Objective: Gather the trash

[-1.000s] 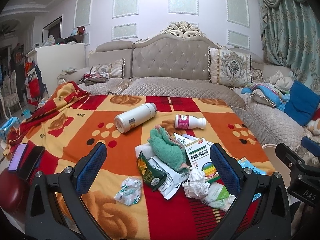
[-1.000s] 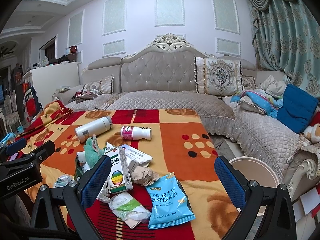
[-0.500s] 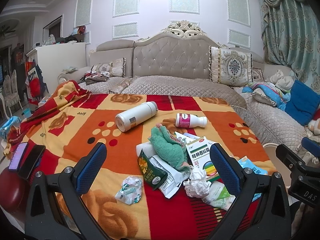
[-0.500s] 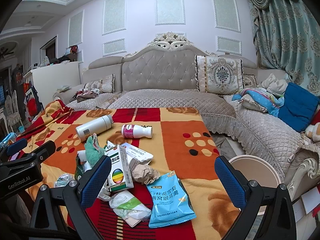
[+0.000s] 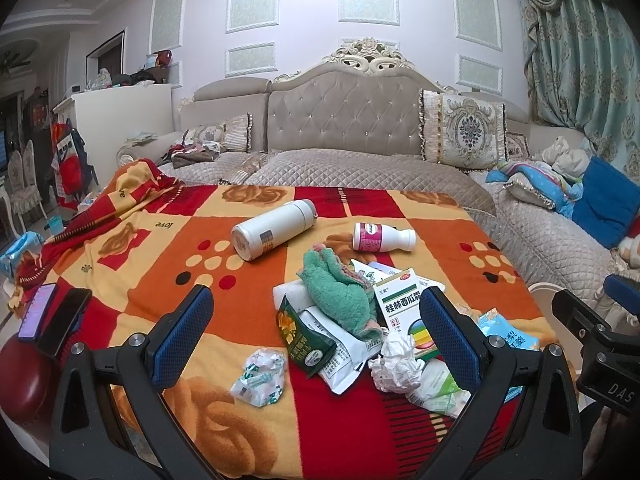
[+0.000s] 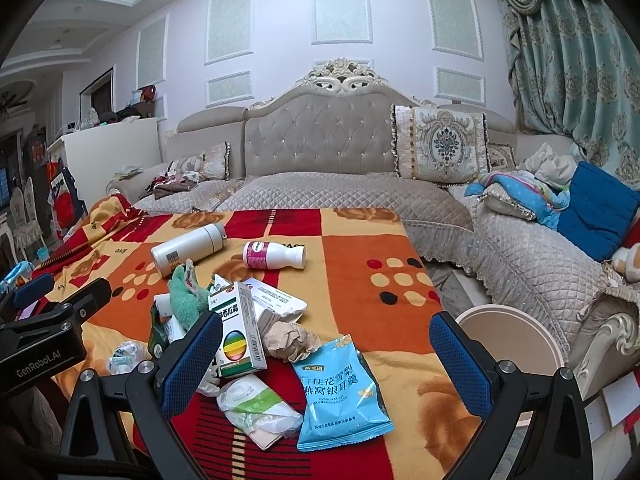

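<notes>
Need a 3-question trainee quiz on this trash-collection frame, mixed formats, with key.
1. True or false: the left gripper is shut on the crumpled white paper ball.
2. Multiple choice: the blue snack bag lies
A. inside the round beige bin
B. on the red and orange patterned blanket
C. under the white cylindrical thermos
3. Fill in: the small white bottle with the pink label is lying on its ____.

Key: 1 false, both it and the right gripper are open and empty; 2 B; 3 side.
</notes>
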`<act>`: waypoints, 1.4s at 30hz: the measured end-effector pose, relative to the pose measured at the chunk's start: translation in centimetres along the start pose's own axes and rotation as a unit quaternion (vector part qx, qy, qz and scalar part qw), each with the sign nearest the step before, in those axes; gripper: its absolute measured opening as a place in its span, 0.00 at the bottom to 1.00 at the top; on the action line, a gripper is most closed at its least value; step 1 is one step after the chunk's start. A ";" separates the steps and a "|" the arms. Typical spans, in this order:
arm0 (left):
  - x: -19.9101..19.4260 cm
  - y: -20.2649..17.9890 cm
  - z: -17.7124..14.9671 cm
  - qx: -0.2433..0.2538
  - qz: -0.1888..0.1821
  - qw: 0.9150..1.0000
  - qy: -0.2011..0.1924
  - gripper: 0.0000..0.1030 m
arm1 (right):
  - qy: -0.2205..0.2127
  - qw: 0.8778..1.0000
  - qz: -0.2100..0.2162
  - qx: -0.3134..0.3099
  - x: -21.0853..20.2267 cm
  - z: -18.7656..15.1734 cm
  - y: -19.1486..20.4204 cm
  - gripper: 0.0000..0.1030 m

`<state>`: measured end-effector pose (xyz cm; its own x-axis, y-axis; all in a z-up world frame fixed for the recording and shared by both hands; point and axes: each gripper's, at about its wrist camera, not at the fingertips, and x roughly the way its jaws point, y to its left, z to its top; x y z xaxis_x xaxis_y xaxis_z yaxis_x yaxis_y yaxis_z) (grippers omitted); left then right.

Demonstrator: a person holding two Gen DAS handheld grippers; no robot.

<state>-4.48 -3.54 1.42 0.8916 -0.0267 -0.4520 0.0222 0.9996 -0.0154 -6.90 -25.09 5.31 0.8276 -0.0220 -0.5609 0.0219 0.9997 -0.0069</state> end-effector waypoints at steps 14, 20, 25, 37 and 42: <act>0.2 0.0 -0.1 -0.003 0.000 1.000 0.007 0.99 | 0.004 1.000 0.001 -0.001 0.1 0.0 -0.1 0.99; 0.3 0.0 -0.1 -0.002 0.000 1.000 0.008 0.99 | 0.005 1.000 0.002 -0.004 0.2 0.1 -0.1 0.99; 0.3 0.0 0.0 -0.003 0.000 1.000 0.008 0.99 | 0.006 1.000 0.003 -0.007 0.3 0.1 0.0 0.99; 0.5 -0.2 -0.3 -0.002 -0.003 1.000 0.014 0.99 | 0.010 1.000 0.001 -0.011 0.4 0.1 0.1 0.99; 0.8 -0.7 -0.5 0.002 -0.007 1.000 0.022 0.99 | 0.014 1.000 0.001 -0.011 0.5 0.1 0.1 0.99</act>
<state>-4.00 -4.23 0.65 0.8708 -0.0413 -0.4899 0.0371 0.9991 -0.0182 -6.42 -25.01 5.07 0.8113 -0.0210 -0.5842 0.0083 0.9997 -0.0244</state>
